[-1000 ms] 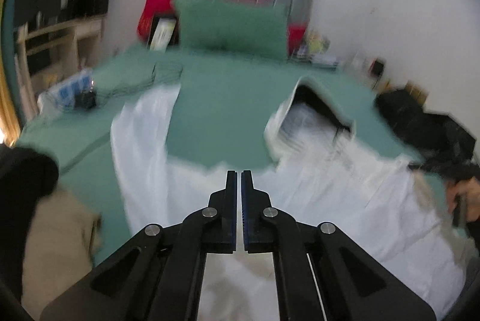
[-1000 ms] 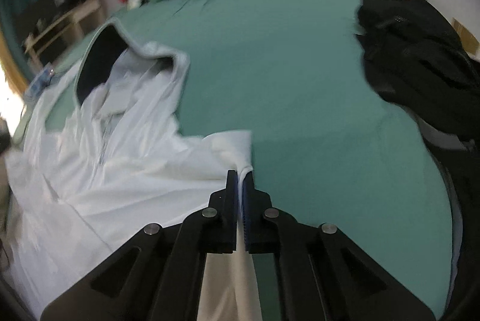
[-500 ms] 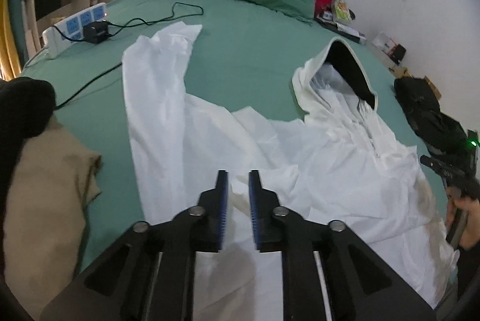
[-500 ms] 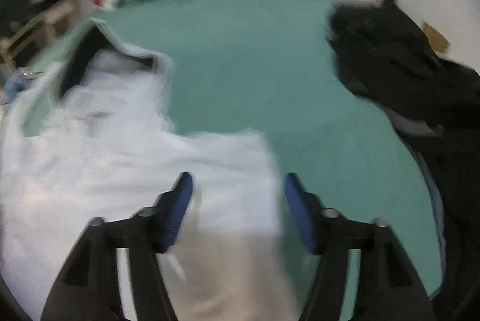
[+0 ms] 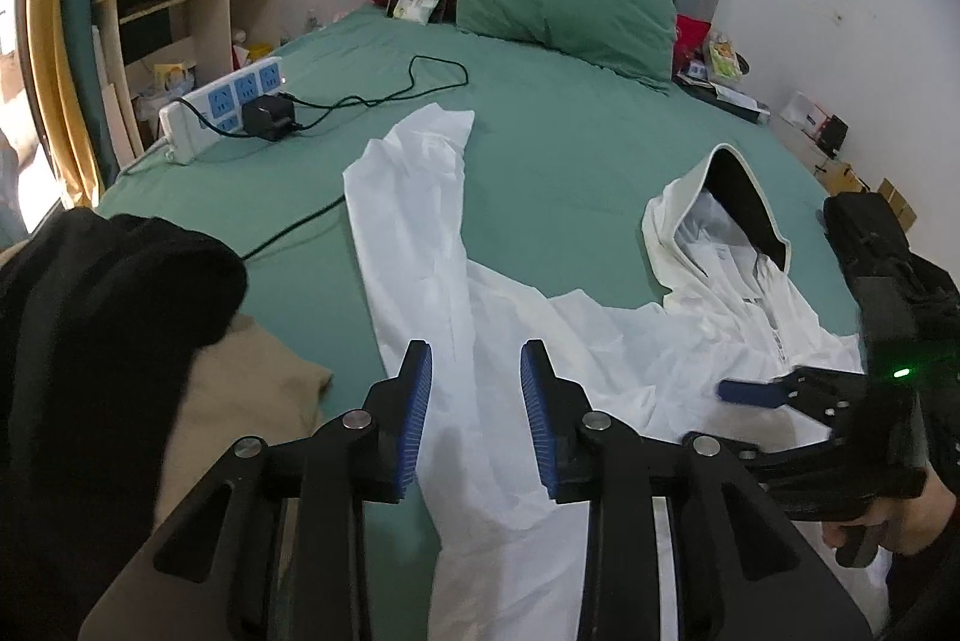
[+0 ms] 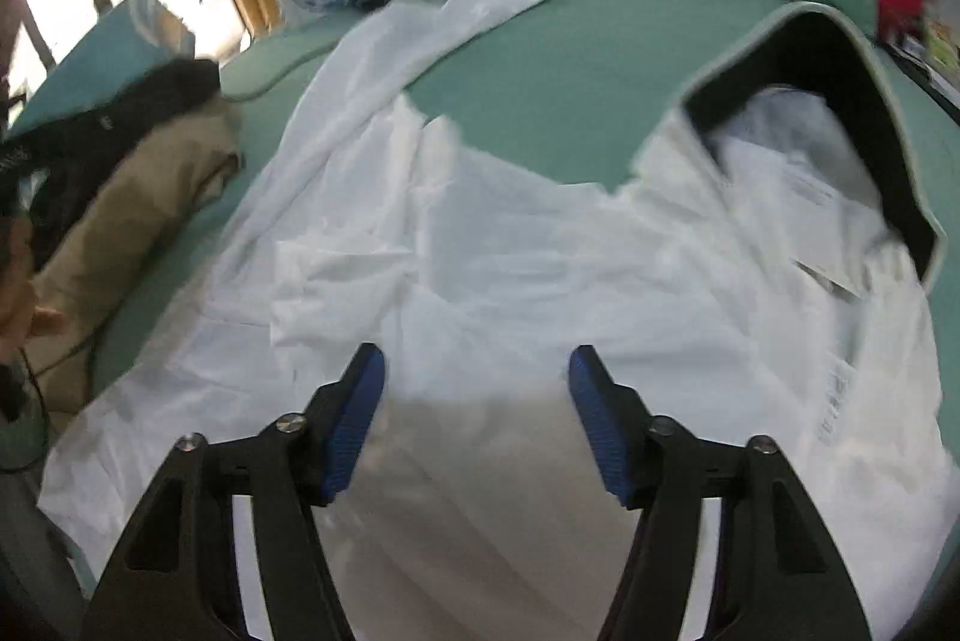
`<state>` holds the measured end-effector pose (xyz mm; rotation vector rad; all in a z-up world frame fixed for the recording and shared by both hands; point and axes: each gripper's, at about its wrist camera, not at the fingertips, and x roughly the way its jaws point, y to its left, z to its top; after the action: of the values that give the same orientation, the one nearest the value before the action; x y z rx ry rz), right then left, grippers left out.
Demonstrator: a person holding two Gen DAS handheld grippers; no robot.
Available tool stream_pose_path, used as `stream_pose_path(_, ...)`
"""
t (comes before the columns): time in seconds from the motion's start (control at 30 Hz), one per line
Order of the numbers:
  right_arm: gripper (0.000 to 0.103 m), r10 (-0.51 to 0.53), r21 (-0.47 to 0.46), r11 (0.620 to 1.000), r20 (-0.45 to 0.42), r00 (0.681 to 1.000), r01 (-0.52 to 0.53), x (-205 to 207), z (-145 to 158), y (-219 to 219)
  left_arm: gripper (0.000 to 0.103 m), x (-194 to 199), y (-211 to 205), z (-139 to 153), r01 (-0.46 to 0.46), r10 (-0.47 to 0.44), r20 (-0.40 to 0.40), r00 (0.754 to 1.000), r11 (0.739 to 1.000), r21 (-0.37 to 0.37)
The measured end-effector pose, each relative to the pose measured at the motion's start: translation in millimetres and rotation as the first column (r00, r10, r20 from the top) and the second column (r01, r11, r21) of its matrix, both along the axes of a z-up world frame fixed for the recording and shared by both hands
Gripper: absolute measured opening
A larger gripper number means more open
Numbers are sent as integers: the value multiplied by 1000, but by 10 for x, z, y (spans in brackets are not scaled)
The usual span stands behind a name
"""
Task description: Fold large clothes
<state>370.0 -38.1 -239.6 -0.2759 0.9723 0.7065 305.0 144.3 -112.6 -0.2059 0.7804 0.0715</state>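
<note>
The white hooded jacket (image 5: 600, 341) lies spread on the green bed (image 5: 570, 149), hood (image 5: 738, 203) toward the green pillow (image 5: 564, 5), one sleeve (image 5: 414, 197) stretched out toward the power strip (image 5: 228, 101); the left tool (image 5: 475, 413) hovers over the base of that sleeve, its jaws moderately apart and just opening, nothing gripped; the right tool (image 6: 477, 413) hangs over the jacket's body, below the hood, jaws wide though just narrowing, cloth beneath them but not pinched.

The step in hand seems to be choosing fresh hold points for the next fold; it would go best by pinching a single layer at the sleeve's outer edge and at the body's edge, then carrying the sleeve across the chest flat, keeping wrinkles out.

Left of the jacket lie a tan garment (image 5: 252, 401) and a dark one (image 5: 108, 293); a black garment (image 5: 870, 233) sits right of the hood; the charger cable (image 5: 312, 215) runs close beside the sleeve and could snag if the cloth is dragged that way.
</note>
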Motion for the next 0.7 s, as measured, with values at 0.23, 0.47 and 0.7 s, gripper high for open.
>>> stream_pose_path(0.23,4,26,-141,990,42,999,-20,-183,-22,172,33,-25,94,38,-10,10,0,1000,1000,16)
stream_pose_path(0.47,4,-25,-91,994,274,961,52,-503,429,157,33,-131,132,151,10,-8,56,998,999,-30)
stream_pose_path(0.7,6,136,-109,987,187,973,-117,-957,29,344,33,-199,30,33,58,-57,25,998,998,-31)
